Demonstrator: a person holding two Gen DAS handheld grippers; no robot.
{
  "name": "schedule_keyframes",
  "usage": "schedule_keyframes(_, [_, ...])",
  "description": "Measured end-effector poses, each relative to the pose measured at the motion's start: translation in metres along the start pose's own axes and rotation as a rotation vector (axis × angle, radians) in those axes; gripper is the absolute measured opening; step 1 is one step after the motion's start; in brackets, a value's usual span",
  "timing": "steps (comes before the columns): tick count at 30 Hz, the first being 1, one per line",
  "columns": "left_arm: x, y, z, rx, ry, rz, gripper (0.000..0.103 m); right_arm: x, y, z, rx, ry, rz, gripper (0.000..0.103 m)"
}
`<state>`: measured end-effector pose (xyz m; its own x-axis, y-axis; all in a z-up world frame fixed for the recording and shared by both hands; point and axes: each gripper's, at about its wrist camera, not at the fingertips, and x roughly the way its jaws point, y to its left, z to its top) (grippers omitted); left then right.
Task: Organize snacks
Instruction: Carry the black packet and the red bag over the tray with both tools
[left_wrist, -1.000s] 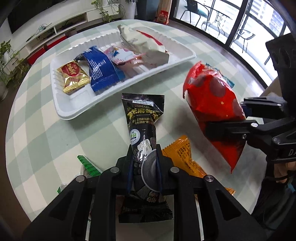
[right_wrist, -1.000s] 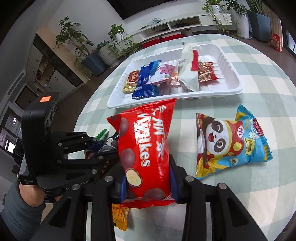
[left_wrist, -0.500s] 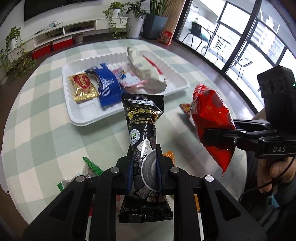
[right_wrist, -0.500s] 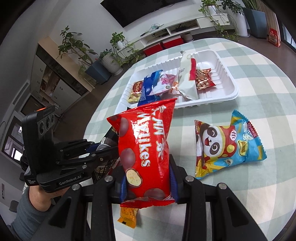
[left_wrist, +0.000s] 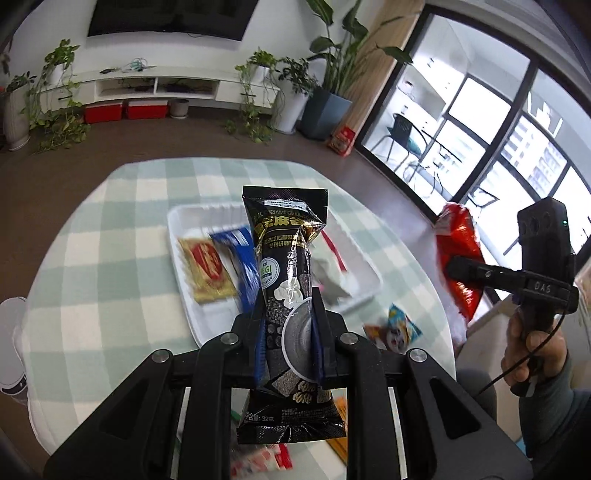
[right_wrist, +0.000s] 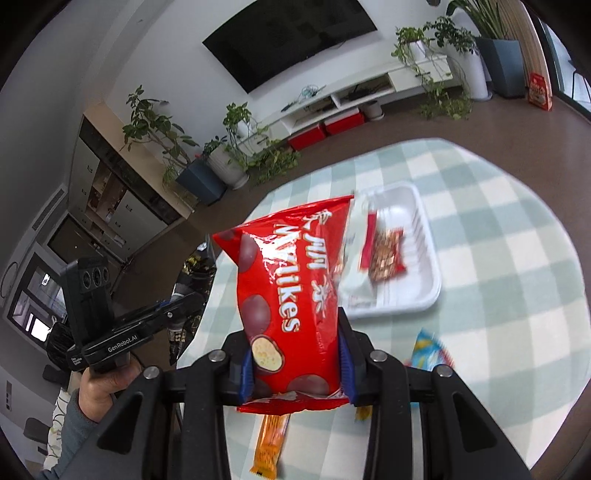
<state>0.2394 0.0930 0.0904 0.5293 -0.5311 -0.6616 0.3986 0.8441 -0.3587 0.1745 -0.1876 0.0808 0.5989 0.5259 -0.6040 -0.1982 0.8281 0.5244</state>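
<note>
My left gripper (left_wrist: 290, 334) is shut on a tall black sesame snack packet (left_wrist: 286, 266), held upright high above the table. My right gripper (right_wrist: 295, 354) is shut on a red chocolate-ball bag (right_wrist: 291, 280), also lifted; from the left wrist view that red bag (left_wrist: 460, 258) hangs at the right. Below lies the white tray (left_wrist: 177, 221), holding a gold-red packet (left_wrist: 207, 271), a blue packet (left_wrist: 240, 258) and a white-red pack (left_wrist: 332, 275). In the right wrist view the tray (right_wrist: 424, 236) also holds a red nut packet (right_wrist: 386, 254).
A round table with a green-white checked cloth (left_wrist: 107, 236) carries loose snacks: a blue panda bag (left_wrist: 395, 326), an orange bar (right_wrist: 271, 443) and packets near its front edge. A hand (left_wrist: 528, 347) holds the right gripper's handle. Plants and a TV shelf stand beyond.
Both grippers have risen well above the table with their packets, and the views tilted up toward the room. The tray now looks smaller and farther below.
</note>
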Motion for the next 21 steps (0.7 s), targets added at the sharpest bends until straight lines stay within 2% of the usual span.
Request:
schedule_keyframes(4, [0.01,0.013,0.029,-0.024,-0.029,0.021,0.017,0.007,0.007,0.043,-0.02,-0.033,-0.008,0.039])
schedule_keyframes(9, [0.044,0.029,0.05,-0.081,-0.017,0.024,0.017,0.047,0.015,0.08,-0.055,0.008,-0.03,0.039])
schedule_keyframes(14, [0.086,0.039,0.052,-0.095,0.013,0.054,0.018,0.101,0.009,0.089,-0.042,0.098,-0.05,0.039])
schedule_keyframes(21, [0.124,0.045,0.041,-0.097,0.041,0.077,0.018,0.161,-0.007,0.078,-0.014,0.194,-0.076,0.039])
